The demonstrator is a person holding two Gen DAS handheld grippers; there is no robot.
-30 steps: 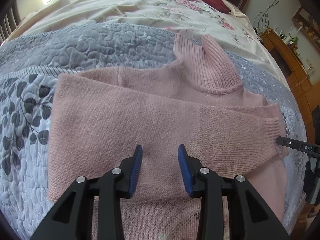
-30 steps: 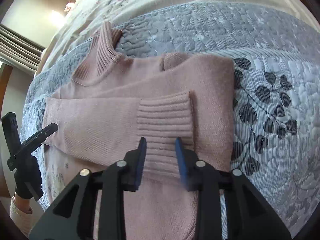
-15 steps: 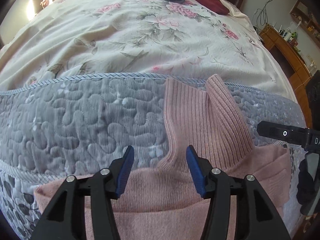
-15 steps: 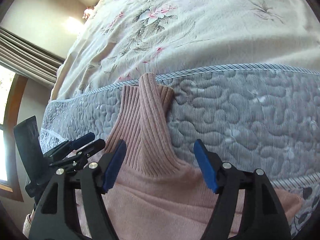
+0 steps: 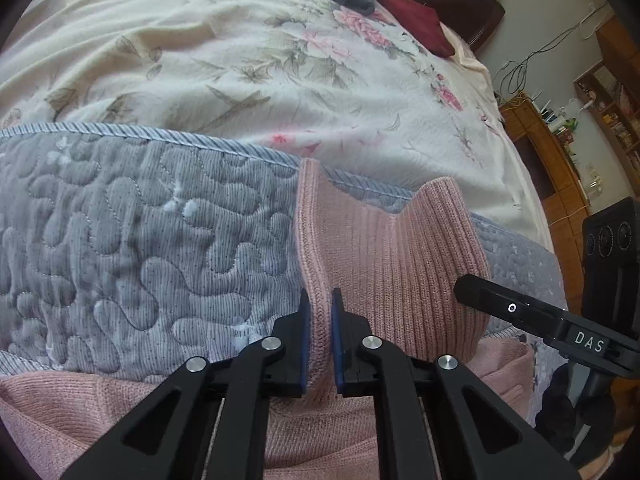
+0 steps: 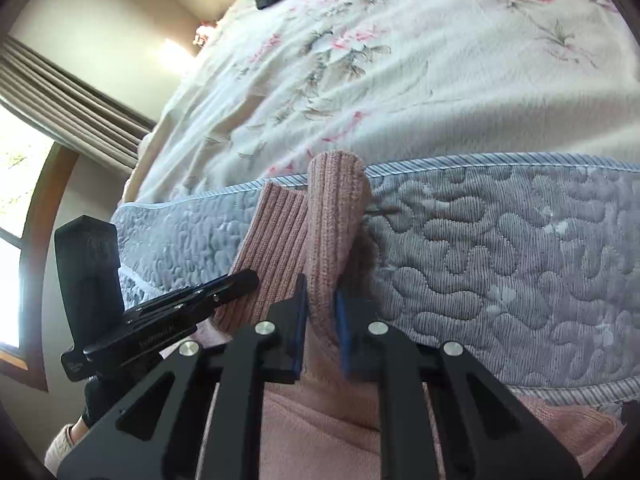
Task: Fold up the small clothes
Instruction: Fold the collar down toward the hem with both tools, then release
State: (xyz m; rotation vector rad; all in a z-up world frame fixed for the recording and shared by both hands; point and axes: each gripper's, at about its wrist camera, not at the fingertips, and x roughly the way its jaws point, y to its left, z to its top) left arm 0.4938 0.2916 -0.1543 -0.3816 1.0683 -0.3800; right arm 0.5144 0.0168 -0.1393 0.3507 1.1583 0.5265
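the pink sweater lies flat on the grey quilted blanket, body near the person and its ribbed collar pointing away toward the floral bedspread at the far side. so the collar's long axis runs near-to-far, straight along both sets of fingers. the left gripper is nearly closed, pinching the collar's left edge; the right gripper is likewise clamped on the collar's right edge, and shows at the right of the left view with the collar's width between the two. both grips look equally placed, so the likely next move is to draw the collar back toward the near side over the body, both hands together.
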